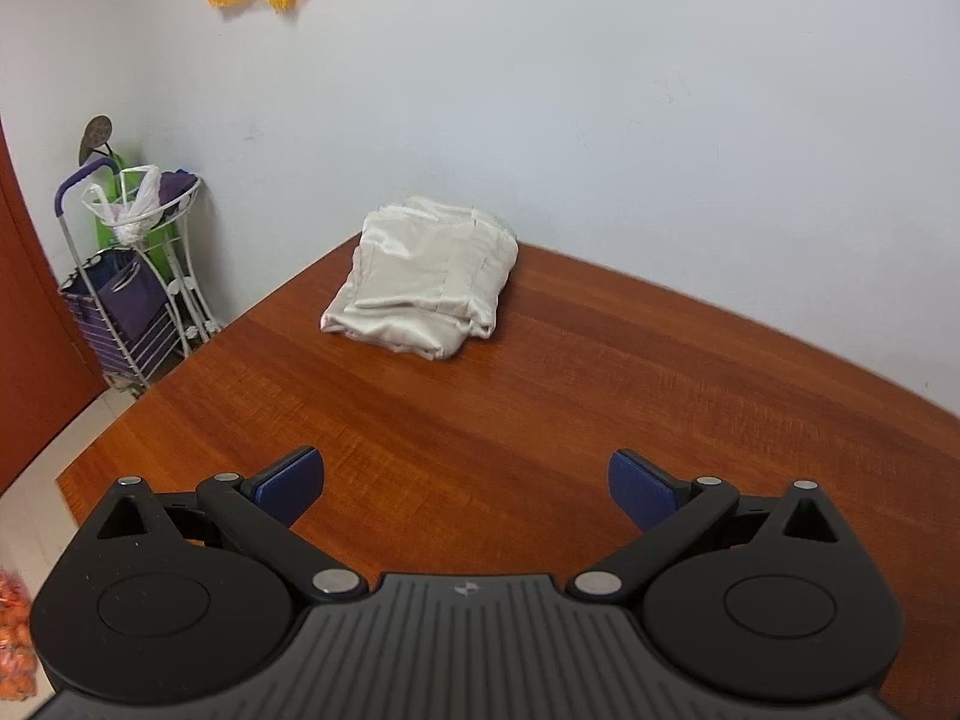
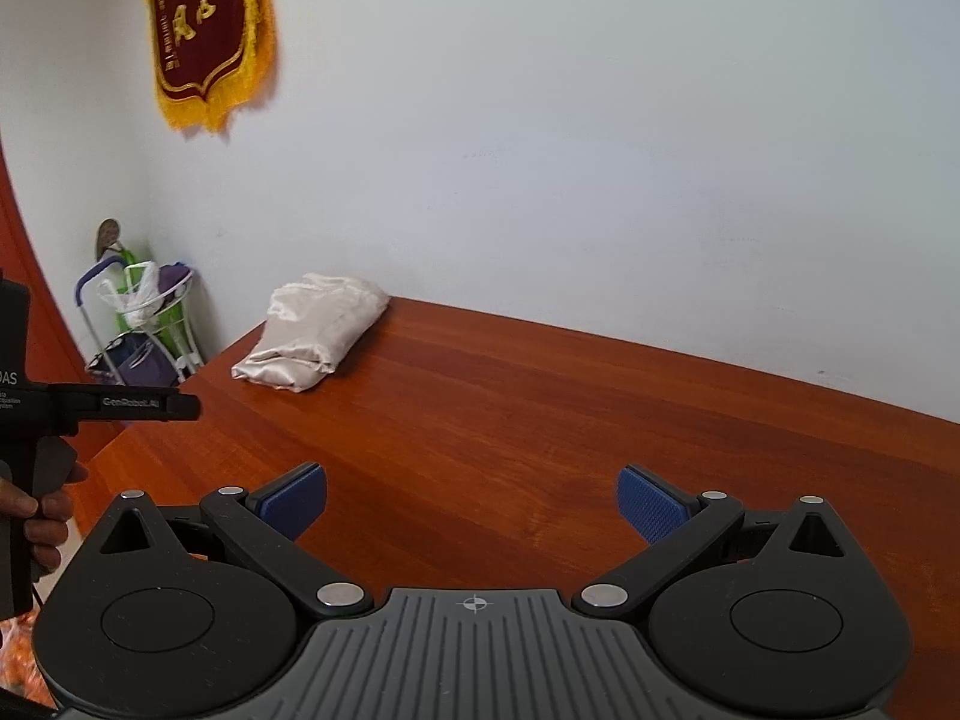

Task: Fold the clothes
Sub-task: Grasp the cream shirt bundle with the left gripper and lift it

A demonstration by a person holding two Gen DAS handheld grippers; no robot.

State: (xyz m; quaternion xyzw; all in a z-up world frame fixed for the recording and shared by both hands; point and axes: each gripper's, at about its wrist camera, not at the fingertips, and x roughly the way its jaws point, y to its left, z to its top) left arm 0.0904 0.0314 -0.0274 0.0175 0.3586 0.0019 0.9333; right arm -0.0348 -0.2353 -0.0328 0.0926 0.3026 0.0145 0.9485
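1. The table (image 1: 480, 396), a broad reddish wooden top, fills most of both views and runs up against the pale wall (image 1: 600, 120). Its bare middle gives room to spread and turn cloth, which I judge is why the work is done here.

2. The folded garment (image 1: 423, 276), cream and slightly glossy, lies as a compact, layered bundle at the far left corner of the table, close to the wall. It already lies as the task would want it: edges tucked in, layers stacked. Parked out of the way like that, it fits either a finished piece set aside or a piece waiting to be handled; the pictures cannot settle which.

3. The shopping trolley (image 1: 120, 312) stands on the floor beyond the table's corner with a wire stand (image 1: 162, 204) holding bags. They play no visible part in the folding.

4. The left hand-held gripper (image 1: 465, 486) hovers over the near part of the table, well apart from the garment, its blue pads (image 1: 288, 486) spread wide with nothing between them. In the right wrist view a person's hand (image 2: 36, 516) wraps its handle.

5. The right hand-held gripper (image 2: 471, 501) is likewise held above bare wood, spread and empty, aimed toward the wall and farther from the bundle.

6. A fringed red banner (image 2: 204, 24) hangs on the wall.
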